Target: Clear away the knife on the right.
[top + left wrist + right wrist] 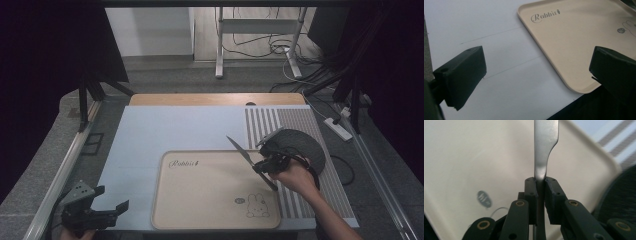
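Already gripped: a knife is pinched in the right hand-held gripper.
Nearest the jaws sits its narrow neck, the best hold; beyond them the stiff, slick, light steel blade juts over the beige tray. Left hand-held gripper gapes empty.

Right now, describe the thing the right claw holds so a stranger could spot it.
Start at the beige rabbit tray on the pale blue mat. Above its right edge, the right claw pinches a knife, the sole slim, silvery metal blade.
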### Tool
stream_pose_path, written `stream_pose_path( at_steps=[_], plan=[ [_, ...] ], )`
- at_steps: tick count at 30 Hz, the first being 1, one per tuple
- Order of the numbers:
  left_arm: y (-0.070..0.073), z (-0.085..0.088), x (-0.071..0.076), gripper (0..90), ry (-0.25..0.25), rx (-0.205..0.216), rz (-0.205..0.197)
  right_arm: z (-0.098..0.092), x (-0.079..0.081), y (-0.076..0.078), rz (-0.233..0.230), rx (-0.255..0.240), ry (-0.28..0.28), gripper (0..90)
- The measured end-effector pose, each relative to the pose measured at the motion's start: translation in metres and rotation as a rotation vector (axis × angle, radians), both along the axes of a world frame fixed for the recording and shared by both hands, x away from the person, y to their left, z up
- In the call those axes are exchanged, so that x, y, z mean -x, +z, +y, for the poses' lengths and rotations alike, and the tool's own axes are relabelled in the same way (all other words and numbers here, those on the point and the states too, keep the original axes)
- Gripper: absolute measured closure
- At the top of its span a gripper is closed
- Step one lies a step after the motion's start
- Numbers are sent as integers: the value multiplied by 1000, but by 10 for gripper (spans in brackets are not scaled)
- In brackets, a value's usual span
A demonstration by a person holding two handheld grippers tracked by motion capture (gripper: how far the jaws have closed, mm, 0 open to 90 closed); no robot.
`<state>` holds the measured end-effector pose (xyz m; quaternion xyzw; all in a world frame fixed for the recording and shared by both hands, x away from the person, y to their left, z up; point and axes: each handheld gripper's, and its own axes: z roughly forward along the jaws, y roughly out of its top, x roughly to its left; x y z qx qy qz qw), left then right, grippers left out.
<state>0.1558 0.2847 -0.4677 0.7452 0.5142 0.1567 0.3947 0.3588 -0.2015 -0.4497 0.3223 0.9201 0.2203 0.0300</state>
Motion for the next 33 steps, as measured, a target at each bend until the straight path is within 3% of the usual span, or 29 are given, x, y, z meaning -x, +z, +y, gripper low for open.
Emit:
stream_pose_path(
  at_steps=[8,19,22,25,30,33],
  plan=[
    [0,0,0,9,-1,-3,-1,23,16,-14,48,34,48,805],
    [0,-1,0,10,-5,-5,0,40,23,-48,90,155,82,789],
    [0,-1,0,10,-4,-5,1,39,21,-45,112,108,81,665],
    [0,-1,-1,10,-4,-5,3,42,20,-39,59,99,118,646],
    [0,-1,-1,10,-7,-11,3,65,25,-30,-12,39,280,896],
    [0,-2,-1,11,-10,-19,3,84,23,-36,9,45,309,898]
  ],
)
